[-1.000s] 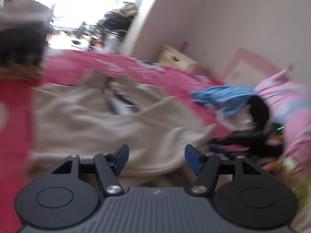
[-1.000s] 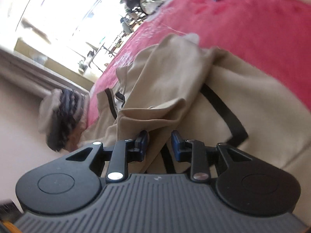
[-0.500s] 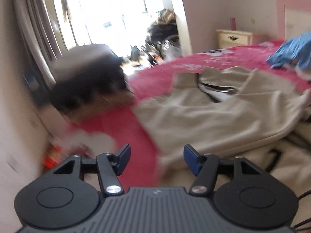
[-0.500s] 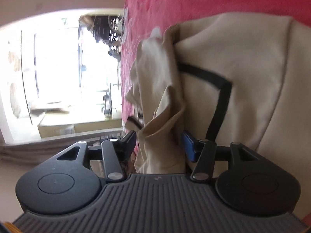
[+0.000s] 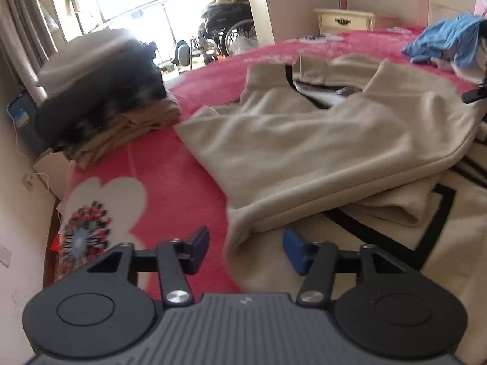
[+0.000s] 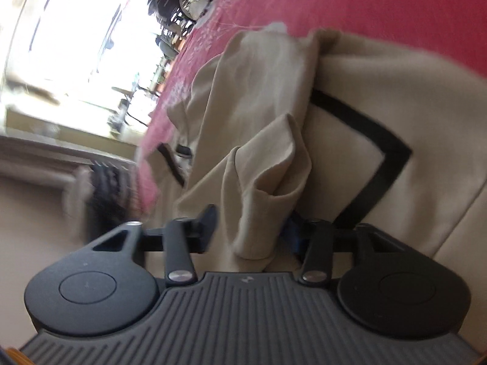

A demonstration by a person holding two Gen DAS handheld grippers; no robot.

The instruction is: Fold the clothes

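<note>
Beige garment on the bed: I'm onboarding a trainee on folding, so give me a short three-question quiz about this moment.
1. True or false: the beige garment lies on a red blanket.
2. What colour is the trim on the garment? A) black B) green C) yellow
3. Fill in: in the left wrist view, the crumpled clothing at the far right of the bed is ____.

Key: 1 true; 2 A; 3 blue.
</note>
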